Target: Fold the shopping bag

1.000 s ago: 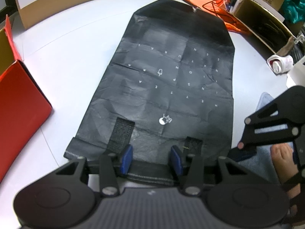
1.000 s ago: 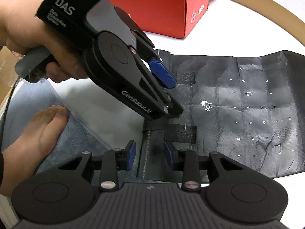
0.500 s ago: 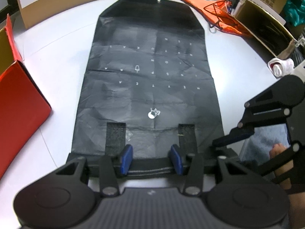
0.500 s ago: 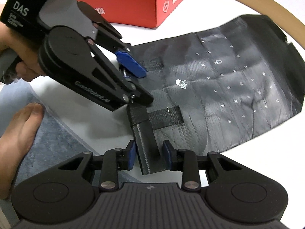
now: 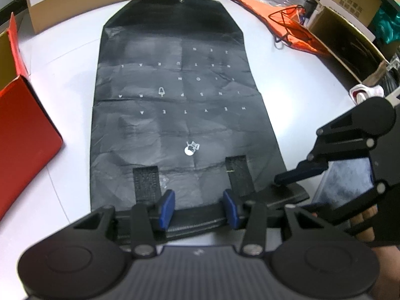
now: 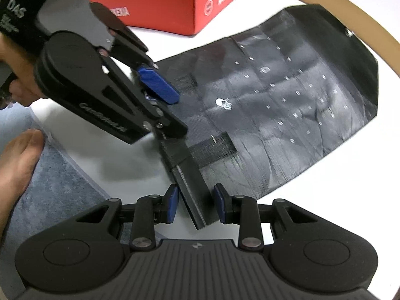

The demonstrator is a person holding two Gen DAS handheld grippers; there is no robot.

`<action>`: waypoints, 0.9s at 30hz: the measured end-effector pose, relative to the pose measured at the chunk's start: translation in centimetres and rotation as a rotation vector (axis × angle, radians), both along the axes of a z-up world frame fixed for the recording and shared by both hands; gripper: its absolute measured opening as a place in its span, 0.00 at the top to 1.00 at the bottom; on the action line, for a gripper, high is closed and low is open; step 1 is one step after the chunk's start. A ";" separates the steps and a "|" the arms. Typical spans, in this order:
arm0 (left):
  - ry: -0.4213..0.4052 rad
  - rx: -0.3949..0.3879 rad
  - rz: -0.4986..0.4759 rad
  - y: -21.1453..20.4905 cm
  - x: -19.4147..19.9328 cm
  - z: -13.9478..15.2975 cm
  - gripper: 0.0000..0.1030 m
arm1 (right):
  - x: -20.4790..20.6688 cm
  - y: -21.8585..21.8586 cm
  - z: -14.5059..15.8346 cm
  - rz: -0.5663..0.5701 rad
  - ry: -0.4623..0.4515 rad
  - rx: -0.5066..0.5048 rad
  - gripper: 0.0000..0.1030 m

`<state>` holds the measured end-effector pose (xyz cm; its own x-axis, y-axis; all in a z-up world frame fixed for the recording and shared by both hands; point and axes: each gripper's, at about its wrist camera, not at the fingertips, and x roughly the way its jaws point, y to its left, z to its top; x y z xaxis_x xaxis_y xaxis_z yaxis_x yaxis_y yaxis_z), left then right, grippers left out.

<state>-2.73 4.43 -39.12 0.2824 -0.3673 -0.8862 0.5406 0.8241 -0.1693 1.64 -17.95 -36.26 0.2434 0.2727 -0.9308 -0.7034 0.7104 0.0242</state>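
red box (image 5: 22, 135) crowding bag's left

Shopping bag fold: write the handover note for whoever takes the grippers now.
Left gripper: jaws straddle the bag's near hem strip; grip not confirmed.
Right gripper: hem strip end lies between its jaws with gaps either side; not clamped.
Black shopping bag: spread flat on the white table, handles on top, red box beside it.
Done: bag laid out.
Left: every fold.

white table (image 5: 287, 80), black bag (image 5: 175, 115), red box (image 6: 162, 7)
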 end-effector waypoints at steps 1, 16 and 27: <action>0.000 0.000 -0.001 0.0 0.1 0.0 0.56 | -0.2 0.2 0.0 0.004 -0.003 0.005 0.66; -0.079 0.029 -0.021 1.0 0.6 1.8 0.59 | 0.5 1.6 -0.4 0.015 -0.003 -0.024 0.84; -0.087 -0.006 -0.056 2.4 0.1 2.2 0.49 | 1.5 -0.6 -0.8 -0.048 -0.017 -0.061 0.83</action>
